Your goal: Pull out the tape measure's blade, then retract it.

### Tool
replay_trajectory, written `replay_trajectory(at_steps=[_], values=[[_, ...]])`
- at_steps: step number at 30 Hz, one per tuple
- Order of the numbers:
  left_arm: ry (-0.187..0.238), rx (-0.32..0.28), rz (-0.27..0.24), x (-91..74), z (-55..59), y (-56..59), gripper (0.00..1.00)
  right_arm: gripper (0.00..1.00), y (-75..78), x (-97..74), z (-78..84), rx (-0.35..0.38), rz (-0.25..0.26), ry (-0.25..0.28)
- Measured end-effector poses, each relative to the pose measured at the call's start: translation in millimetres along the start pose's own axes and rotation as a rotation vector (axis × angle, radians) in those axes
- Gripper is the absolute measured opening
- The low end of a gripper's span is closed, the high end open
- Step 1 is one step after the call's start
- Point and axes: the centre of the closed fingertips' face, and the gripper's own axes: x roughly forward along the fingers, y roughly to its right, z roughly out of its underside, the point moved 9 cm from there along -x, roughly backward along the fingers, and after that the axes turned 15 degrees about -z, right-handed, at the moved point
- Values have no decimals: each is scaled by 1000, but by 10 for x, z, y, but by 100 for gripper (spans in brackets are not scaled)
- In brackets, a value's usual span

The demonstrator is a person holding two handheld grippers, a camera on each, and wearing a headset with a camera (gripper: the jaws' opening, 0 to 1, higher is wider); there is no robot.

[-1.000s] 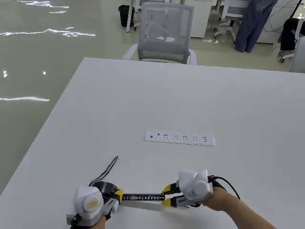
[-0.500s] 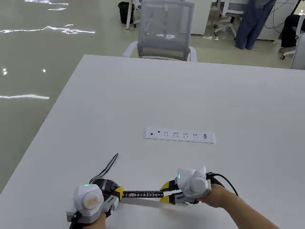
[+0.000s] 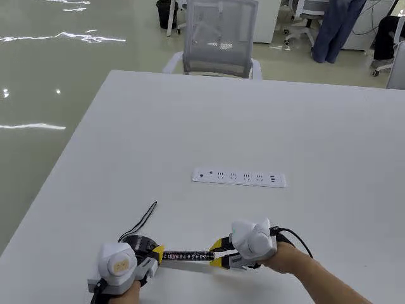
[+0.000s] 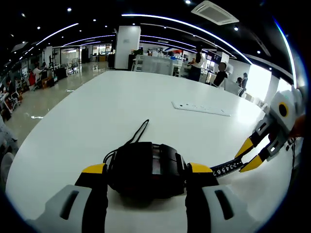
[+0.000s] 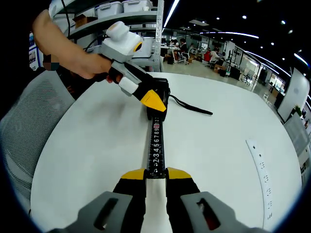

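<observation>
Left gripper (image 4: 146, 169) clamps the black tape measure (image 4: 145, 158) by its case, resting on the white counter (image 3: 253, 126). Right gripper (image 5: 155, 174), nearly closed, pinches the extended blade (image 5: 156, 138) at its tip.

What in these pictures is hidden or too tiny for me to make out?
- Blade's hook: in the right gripper view the blade runs in between the right gripper's jaws, which cover its tip.
- Blade numbers: too small to read in the head view.
- Tape measure: the left gripper covers both its sides in the left gripper view, and part of it in the head view.
</observation>
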Motion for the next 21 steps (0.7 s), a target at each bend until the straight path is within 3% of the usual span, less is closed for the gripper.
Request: replay_trajectory(at_steps=[21], values=[[1, -7, 6, -2, 0, -15, 62, 13, 24, 100, -36, 0, -3, 2]])
